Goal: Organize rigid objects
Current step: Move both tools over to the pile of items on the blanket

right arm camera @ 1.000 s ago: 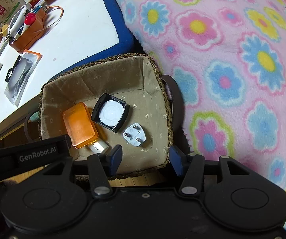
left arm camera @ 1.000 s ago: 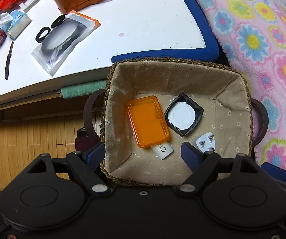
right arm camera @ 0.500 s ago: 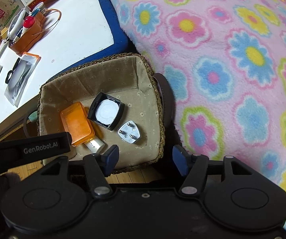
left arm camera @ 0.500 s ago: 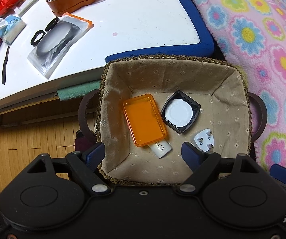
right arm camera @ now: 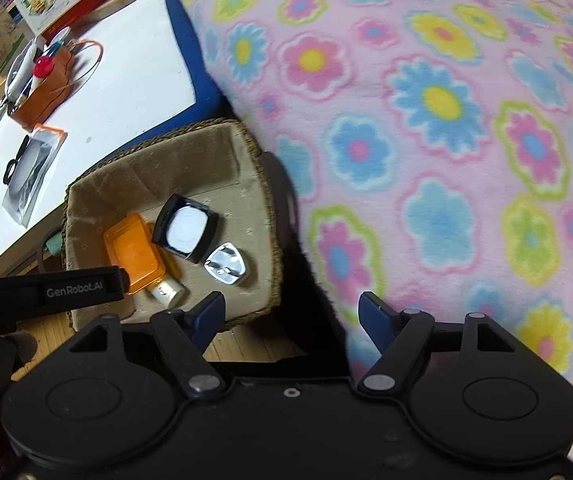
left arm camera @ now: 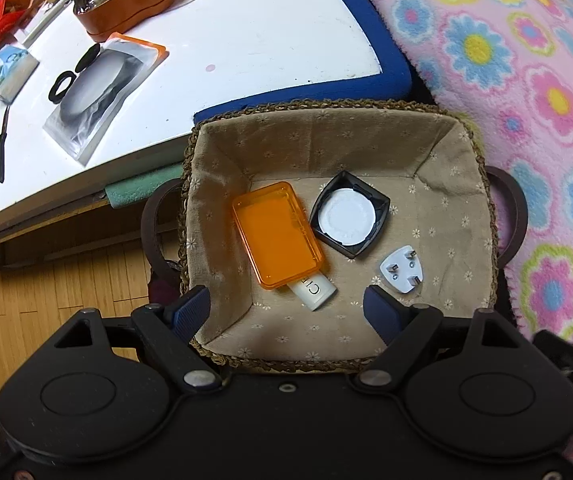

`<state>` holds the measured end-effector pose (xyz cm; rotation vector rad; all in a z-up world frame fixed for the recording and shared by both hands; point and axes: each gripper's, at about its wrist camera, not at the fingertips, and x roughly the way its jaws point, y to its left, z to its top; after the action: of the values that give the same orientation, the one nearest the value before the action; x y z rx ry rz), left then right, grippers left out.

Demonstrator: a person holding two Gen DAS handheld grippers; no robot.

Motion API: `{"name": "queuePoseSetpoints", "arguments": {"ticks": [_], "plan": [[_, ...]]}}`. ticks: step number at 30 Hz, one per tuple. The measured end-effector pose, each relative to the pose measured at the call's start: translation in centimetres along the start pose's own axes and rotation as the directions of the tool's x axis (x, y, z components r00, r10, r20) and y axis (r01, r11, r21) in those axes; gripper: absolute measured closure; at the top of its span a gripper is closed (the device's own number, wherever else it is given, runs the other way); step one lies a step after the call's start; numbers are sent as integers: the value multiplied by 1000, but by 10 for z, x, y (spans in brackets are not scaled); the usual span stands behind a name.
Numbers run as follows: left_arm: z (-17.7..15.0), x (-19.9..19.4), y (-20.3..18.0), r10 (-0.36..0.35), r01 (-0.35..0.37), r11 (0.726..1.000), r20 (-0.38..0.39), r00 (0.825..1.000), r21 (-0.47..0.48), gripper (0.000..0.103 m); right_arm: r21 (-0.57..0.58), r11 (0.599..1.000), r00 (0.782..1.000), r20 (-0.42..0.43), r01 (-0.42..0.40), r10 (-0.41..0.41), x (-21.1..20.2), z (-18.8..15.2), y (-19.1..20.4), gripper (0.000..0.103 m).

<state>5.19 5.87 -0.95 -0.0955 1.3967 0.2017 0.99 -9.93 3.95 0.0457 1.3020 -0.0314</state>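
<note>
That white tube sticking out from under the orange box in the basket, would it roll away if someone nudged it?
The white tube looks round, so it would probably roll. The orange box lying across it likely pins it for now. Its surface looks smooth, so it may be slippery.

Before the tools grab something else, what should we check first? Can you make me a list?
1. Left tool empty: ok, its fingers stand wide with nothing between them.
2. Right tool empty: ok, its fingers are opening and hold nothing.
3. Basket has room: ok, bare lining shows beside the white plug.
4. Things inside lie settled: ok, though the orange box rests on top of a white tube.
5. Black square case inside the basket: ok, it sits between the orange box and the plug.
6. Next thing to pick up: cannot tell, no loose item shows on the flowery blanket.
</note>
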Motion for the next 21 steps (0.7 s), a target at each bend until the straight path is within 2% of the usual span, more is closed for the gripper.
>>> {"name": "queuePoseSetpoints", "arguments": {"ticks": [11,21], "plan": [[-4,-2,-4,-24,24,1000,-7,1000,12,23,28,999,999,31,40,-41,-25,-11,-47,24],[-7,-1,-13,-11,12,999,-16,1000,41,23,128,978,985,42,163,-170,-45,-17,-142,22]]}}
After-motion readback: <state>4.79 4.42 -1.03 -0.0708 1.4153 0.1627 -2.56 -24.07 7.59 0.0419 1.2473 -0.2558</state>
